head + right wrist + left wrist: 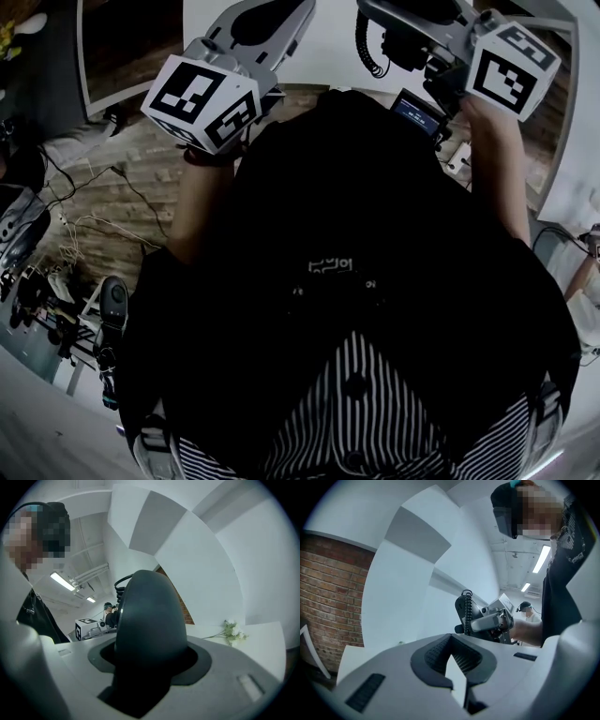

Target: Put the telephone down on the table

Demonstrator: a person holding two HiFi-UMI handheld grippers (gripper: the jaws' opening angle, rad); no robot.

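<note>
The black telephone handset [405,45], with its coiled cord [367,47], is held up over the white table [323,52], and my right gripper [398,17] is shut on it. Seen from the right gripper view, the handset's rounded dark end [147,620] fills the space between the jaws of the right gripper [147,663]. My left gripper [267,11] is raised beside it, apart from the handset; its pads [440,656] look closed with nothing between them. The left gripper view catches the handset [465,616] and the right gripper [492,620] across from it.
A dark device with a lit blue screen [417,111] sits just under the right gripper. A sprig of white flowers [229,631] lies on the table. A brick wall [328,602] stands behind. Cables [84,225] and gear lie on the wooden floor to the left.
</note>
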